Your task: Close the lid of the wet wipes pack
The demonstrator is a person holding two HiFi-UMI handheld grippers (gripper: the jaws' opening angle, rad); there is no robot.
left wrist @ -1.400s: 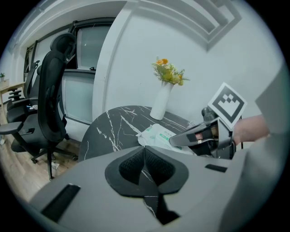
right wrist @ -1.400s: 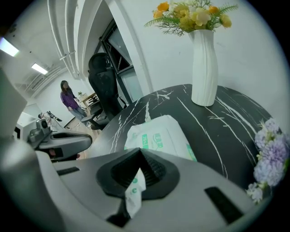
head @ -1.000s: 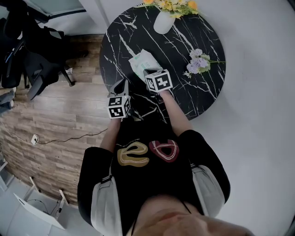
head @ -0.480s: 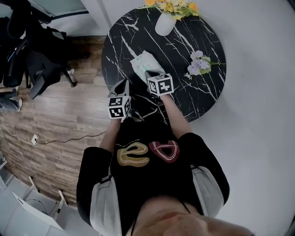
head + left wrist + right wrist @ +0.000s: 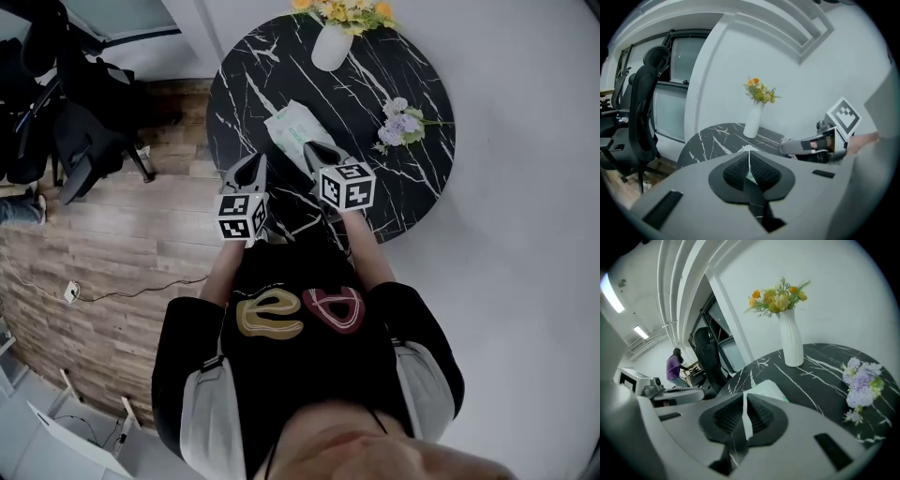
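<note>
The wet wipes pack (image 5: 293, 126), white and pale green, lies flat on the round black marble table (image 5: 412, 187), left of its middle. I cannot tell how its lid stands. My right gripper (image 5: 315, 149) is shut and empty, its tips just short of the pack's near end. In the right gripper view the pack (image 5: 768, 390) shows just beyond the closed pads. My left gripper (image 5: 251, 167) is shut and empty at the table's near-left edge, left of the pack. From the left gripper view only a sliver of the pack (image 5: 749, 150) shows above the jaws.
A white vase (image 5: 333, 45) with yellow and orange flowers stands at the table's far edge. A purple flower sprig (image 5: 398, 122) lies on the right side. Black office chairs (image 5: 84, 131) stand on the wood floor to the left. A person (image 5: 674, 365) is far off in the background.
My right gripper has drawn back from the pack, toward me and to the right. The left gripper has barely moved.
</note>
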